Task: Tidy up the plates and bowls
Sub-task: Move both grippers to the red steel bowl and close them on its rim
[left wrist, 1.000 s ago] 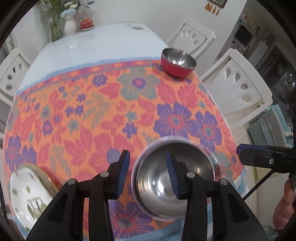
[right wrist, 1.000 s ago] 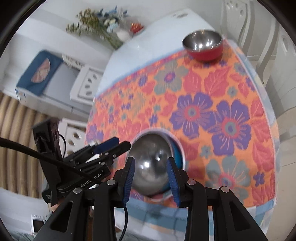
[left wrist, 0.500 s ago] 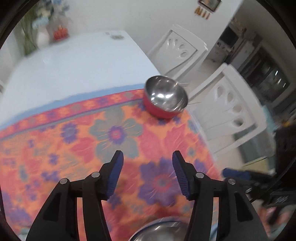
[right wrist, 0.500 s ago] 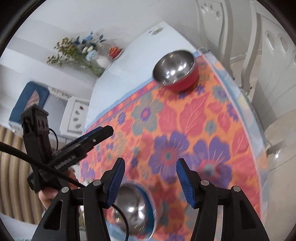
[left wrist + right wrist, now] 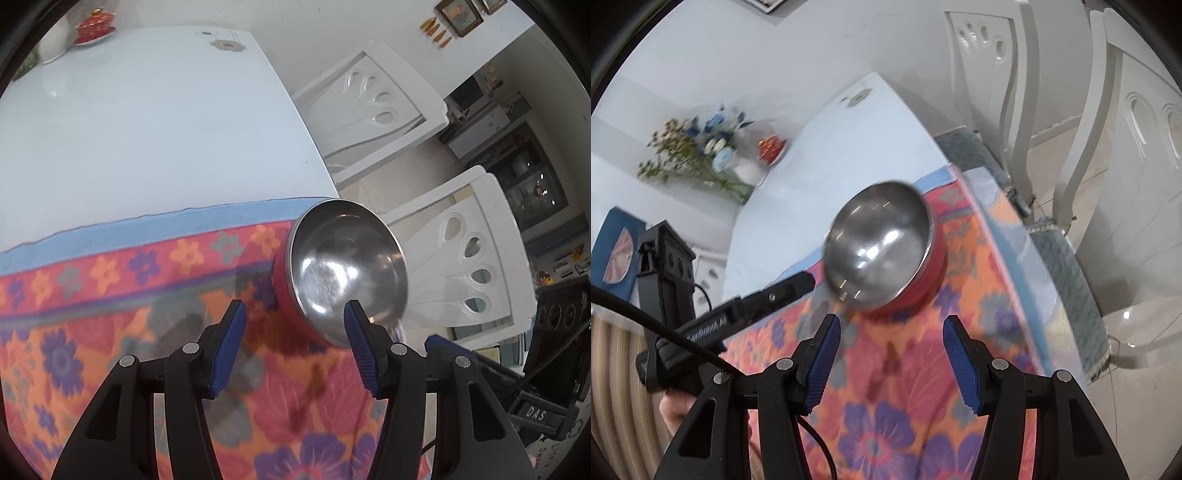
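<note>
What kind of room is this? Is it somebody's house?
Probably a home dining room. A long white table has a flowery cloth with a metal bowl on it, white dining chairs stand alongside, and a vase of flowers sits at the far end.

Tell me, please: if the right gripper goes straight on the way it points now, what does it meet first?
Probably the red bowl with the steel inside. It sits just beyond the open right gripper, slightly left of its middle line, on the flowered cloth. Nothing lies between them, though depth is uncertain.

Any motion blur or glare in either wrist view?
Left wrist: floral tablecloth smeared, red steel-lined bowl fairly sharp with bright glints. Right wrist: same bowl blurred at its rim, cloth streaked, claw crisp.
</note>
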